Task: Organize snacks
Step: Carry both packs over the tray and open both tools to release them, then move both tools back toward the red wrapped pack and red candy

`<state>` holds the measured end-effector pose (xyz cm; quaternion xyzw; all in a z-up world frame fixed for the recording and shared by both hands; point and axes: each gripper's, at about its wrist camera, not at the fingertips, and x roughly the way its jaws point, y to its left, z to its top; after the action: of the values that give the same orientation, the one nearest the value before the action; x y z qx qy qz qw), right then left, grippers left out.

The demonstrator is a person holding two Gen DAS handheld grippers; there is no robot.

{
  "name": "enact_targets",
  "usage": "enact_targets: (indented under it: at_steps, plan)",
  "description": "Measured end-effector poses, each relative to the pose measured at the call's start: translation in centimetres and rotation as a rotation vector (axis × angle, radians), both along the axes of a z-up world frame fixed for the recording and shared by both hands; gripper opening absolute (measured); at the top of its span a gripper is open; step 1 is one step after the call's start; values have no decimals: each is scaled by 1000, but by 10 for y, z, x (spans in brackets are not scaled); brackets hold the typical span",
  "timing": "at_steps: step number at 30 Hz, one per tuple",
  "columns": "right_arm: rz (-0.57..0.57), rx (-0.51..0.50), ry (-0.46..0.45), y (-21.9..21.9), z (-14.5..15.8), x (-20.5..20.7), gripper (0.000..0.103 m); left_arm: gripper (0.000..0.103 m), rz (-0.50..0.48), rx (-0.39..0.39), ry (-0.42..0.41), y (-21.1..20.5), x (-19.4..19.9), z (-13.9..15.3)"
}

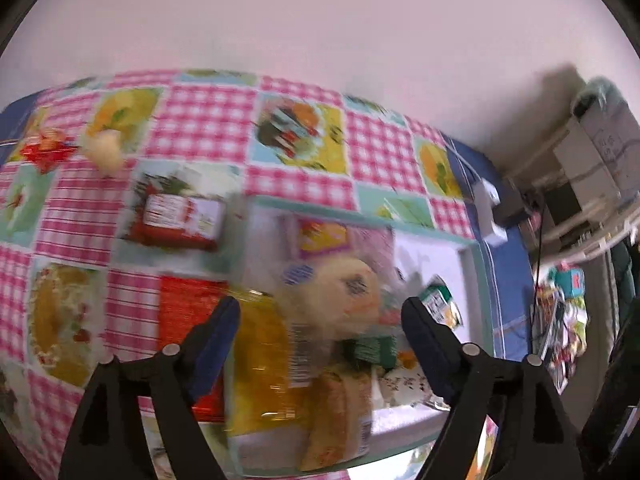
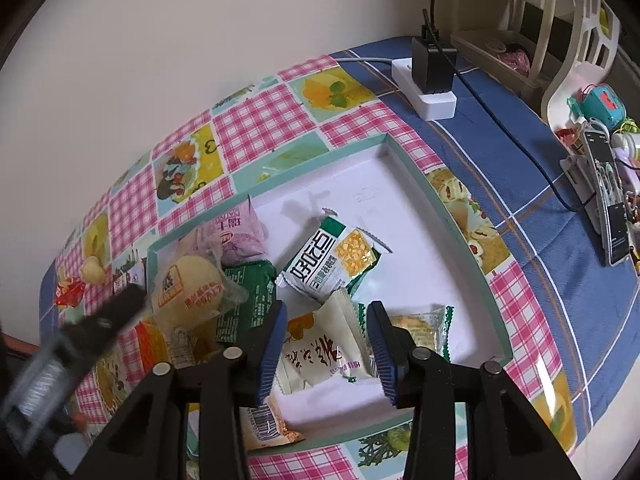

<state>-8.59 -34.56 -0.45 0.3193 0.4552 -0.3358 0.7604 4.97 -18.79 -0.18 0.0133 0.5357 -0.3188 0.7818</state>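
Your left gripper (image 1: 320, 316) stands wide above the tray (image 2: 460, 236); your right gripper (image 2: 326, 344) loosely straddles the cream packet (image 2: 320, 348). Lift clear without snagging it.

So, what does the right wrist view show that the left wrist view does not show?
Only the right wrist view shows the cream packet between the right gripper fingers and a phone on a stand. Only the left wrist view shows the red packet lying outside the tray, and the left gripper open. Both show the tray, the round yellow bun and the white power strip.
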Motion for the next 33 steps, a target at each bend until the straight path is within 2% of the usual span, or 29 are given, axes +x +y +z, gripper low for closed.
enact_targets:
  at_steps: [2,3,6,7,14,20,25,30,33]
  plan:
    - [11,-6,8,3,0,2,60,92,50,14,-34,12,7,6]
    - [16,-8,11,4,0,3,61,95,76,25,-57,19,10,9]
    - [33,-15,19,8,0,7,68,98,139,76,-115,39,16,12]
    - [37,-19,22,9,0,8,73,99,161,95,-130,47,18,12]
    - [75,-42,19,21,4,15,89,101,264,202,-165,88,30,5]
    - [131,-69,14,40,8,27,99,101,342,280,-200,115,34,5]
    - [194,-85,2,60,13,40,103,101,438,315,-198,146,35,8]
    - [259,-89,-10,82,15,55,103,101,517,377,-191,172,35,11]
    - [304,-89,-23,96,15,63,103,101,546,381,-173,189,36,12]
